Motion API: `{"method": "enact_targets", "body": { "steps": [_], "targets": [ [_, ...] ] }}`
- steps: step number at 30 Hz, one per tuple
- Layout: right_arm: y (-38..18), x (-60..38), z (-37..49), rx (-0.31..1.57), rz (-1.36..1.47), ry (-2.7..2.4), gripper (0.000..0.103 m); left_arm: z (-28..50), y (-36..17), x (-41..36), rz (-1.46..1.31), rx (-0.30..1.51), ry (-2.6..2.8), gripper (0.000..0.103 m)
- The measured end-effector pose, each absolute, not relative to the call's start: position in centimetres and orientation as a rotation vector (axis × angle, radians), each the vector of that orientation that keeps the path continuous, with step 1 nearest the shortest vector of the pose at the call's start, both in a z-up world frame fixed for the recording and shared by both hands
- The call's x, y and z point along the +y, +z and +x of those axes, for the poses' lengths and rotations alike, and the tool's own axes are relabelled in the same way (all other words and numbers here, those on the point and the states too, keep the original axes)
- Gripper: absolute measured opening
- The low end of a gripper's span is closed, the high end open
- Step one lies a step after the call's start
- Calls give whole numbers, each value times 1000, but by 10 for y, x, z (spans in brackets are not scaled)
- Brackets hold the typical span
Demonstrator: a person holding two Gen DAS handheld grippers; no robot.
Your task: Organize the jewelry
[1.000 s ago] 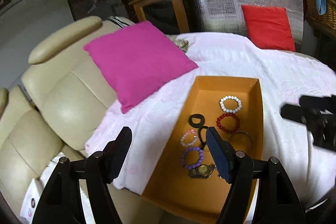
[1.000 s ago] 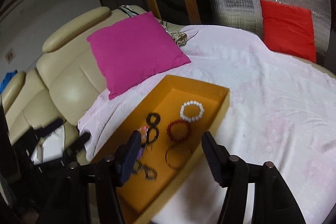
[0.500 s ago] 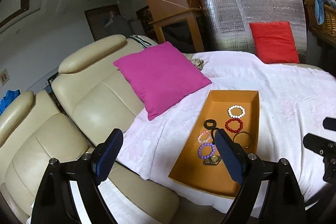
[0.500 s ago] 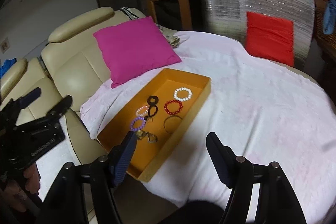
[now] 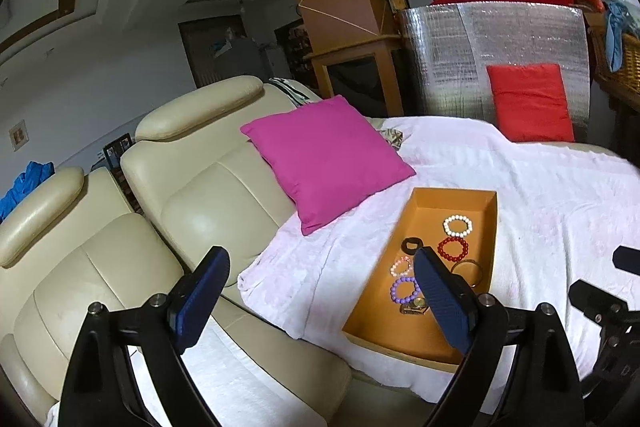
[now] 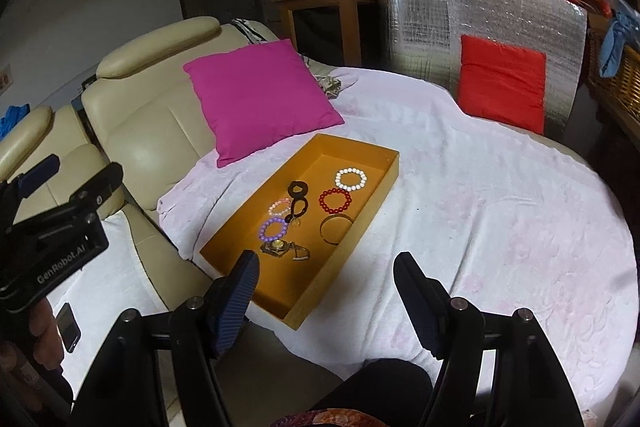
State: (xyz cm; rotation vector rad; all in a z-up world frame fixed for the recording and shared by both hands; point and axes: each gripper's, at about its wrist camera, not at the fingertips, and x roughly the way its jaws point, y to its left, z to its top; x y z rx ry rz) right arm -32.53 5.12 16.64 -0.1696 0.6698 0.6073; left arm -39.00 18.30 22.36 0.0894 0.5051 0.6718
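White blanket (image 6: 500,219); left gripper (image 6: 60,187) reads "GenRobot.AI".

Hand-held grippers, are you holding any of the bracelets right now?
No. The left hand-held gripper and the right hand-held gripper both stand open and empty, their jaws having just been opening. All the jewelry lies in the orange tray.

— Where does the left wrist view look from?
— From behind the left claw (image 5: 316,291), tilted down over the cream sofa (image 5: 168,211), well back from the orange tray (image 5: 404,323).
— And the right one?
— Behind the right claw (image 6: 326,291), aimed more steeply down at the white-covered table (image 6: 500,211), with the tray (image 6: 348,227) nearer. Both share tray, pink cushion (image 6: 260,99) and red cushion (image 6: 502,83).
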Motion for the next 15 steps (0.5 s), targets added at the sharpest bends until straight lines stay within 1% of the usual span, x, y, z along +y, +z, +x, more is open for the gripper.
{"method": "enact_targets", "body": {
  "steps": [15],
  "targets": [
    [177,64,-346,617,-228,597,73,-413,234,193,53,464,704,94]
  ]
}}
